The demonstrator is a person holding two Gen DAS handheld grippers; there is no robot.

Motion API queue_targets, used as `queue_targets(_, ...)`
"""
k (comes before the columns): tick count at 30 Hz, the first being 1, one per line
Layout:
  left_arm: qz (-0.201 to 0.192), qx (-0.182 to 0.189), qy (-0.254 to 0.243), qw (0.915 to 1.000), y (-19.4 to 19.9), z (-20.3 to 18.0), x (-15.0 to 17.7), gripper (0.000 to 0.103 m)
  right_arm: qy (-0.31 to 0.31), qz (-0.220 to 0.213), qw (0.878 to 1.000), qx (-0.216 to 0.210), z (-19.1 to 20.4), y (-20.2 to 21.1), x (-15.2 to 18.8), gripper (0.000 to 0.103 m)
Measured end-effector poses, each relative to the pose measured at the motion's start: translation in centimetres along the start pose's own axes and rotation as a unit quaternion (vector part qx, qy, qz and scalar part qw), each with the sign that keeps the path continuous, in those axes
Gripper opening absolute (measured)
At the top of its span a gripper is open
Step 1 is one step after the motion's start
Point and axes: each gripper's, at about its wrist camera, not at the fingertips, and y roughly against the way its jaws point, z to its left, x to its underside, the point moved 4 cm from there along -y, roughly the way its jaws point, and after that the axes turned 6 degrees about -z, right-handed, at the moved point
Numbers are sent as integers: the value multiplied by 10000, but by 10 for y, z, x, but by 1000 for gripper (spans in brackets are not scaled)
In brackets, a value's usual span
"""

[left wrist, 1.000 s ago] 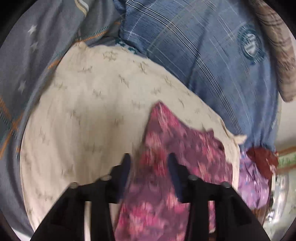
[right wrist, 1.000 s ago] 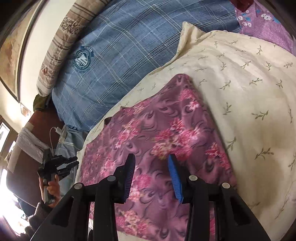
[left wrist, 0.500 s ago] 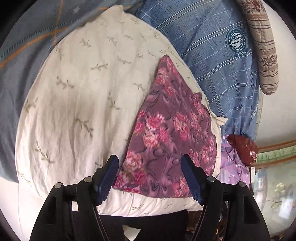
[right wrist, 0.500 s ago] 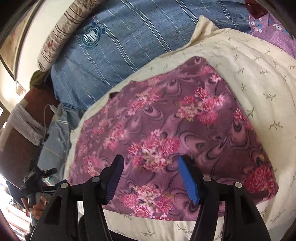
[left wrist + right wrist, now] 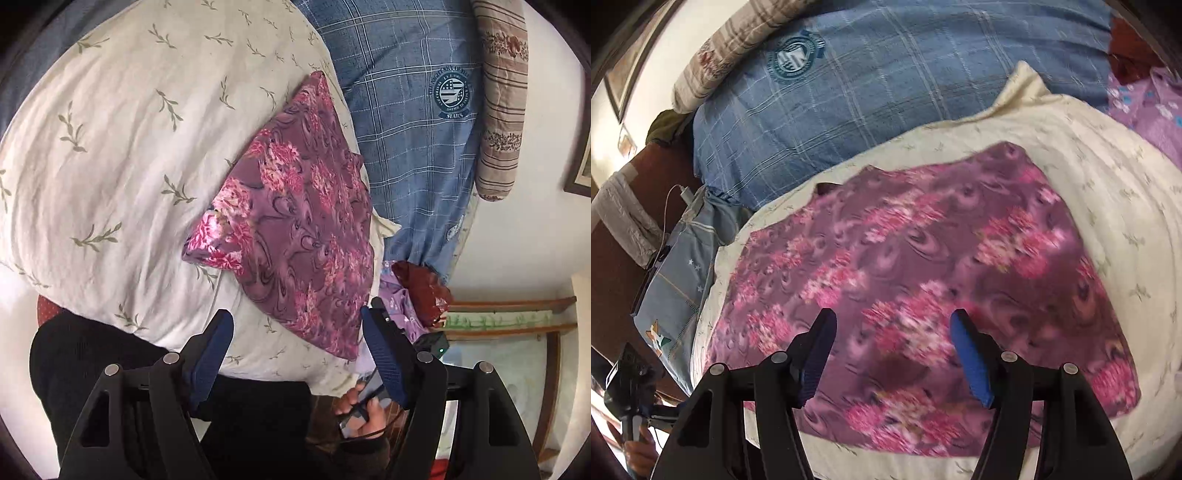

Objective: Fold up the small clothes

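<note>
Both the left gripper [image 5: 297,325] and right gripper [image 5: 892,325] hang with jaws spread wide, holding nothing, over the purple floral cloth [image 5: 923,277] lying folded on the cream pillow [image 5: 129,147].

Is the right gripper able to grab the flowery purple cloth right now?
Probably yes. The right gripper is open and hangs right over the purple floral cloth, which lies flat on the cream pillow. Nothing sits between them.
</note>
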Motion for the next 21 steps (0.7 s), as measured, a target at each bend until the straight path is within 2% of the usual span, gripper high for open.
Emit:
queue_targets(2,55,-116,141,9998,-13,6,-4,71,227,57,9996,-143,20,-11,-8,66)
queue_targets(4,149,-76,270,9995,-27,10,-7,71,434,128,9986,-266,42,-23,-13,66)
queue_targets(7,67,-265,135,9995,-36,9,-14,71,638,110,9972,-377,63,-38,-16,65)
queue_targets(12,44,-332,129,9994,-46,7,-22,70,688,483,9963,-200,52,-80,4,66)
queue_targets(13,35,-309,103,9995,-47,5,-21,70,865,261,9957,-210,55,-77,4,65)
queue_targets(15,-14,-302,87,9995,-49,0,-23,70,1020,366,9940,-118,59,-76,6,65)
queue_targets(18,-64,-228,139,9996,-54,-6,-32,70,836,166,9959,-299,63,-64,-3,65)
queue_targets(21,-77,-277,135,9995,-60,-6,-36,70,817,-101,9962,-296,66,-55,-13,65)
